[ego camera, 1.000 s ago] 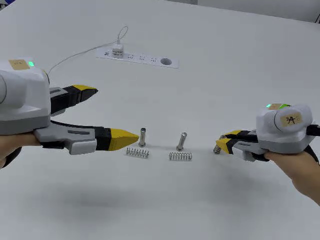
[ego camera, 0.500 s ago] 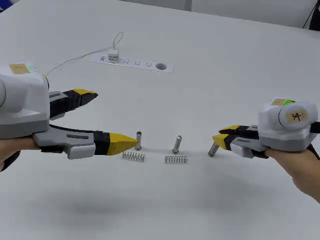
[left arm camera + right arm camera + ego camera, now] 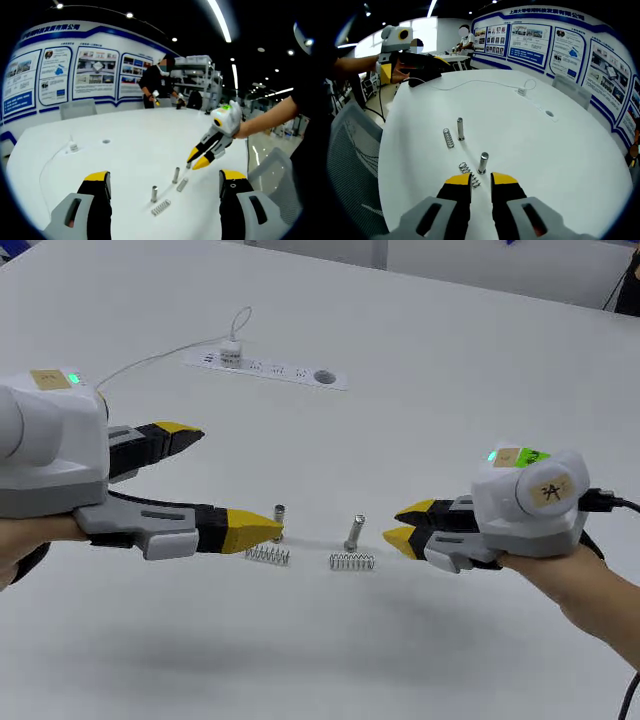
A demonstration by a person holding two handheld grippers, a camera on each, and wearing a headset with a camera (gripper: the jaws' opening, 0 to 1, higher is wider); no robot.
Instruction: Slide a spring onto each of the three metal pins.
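Note:
Two bare metal pins stand upright on the white table, a left pin [image 3: 279, 521] and a middle pin [image 3: 356, 531]. A loose spring [image 3: 267, 556] lies before the left pin, and another spring [image 3: 352, 562] before the middle one. My left gripper [image 3: 232, 480] is wide open, its lower tip almost at the left pin. My right gripper [image 3: 398, 524] is narrowly open and holds nothing, just right of the middle pin [image 3: 483, 162]. In the left gripper view a third small grey piece [image 3: 188, 164] stands at the right gripper's [image 3: 196, 159] tips, too small to make out.
A white power strip [image 3: 270, 370] with a plugged charger [image 3: 231, 345] and a thin cable [image 3: 150, 352] lies at the far side of the table. A person [image 3: 159, 82] stands beyond the table in the left gripper view. Chairs stand around the table edge.
My right gripper has moved left toward the middle pin and now covers the spot where the third pin with its spring showed. My left gripper has hardly moved.

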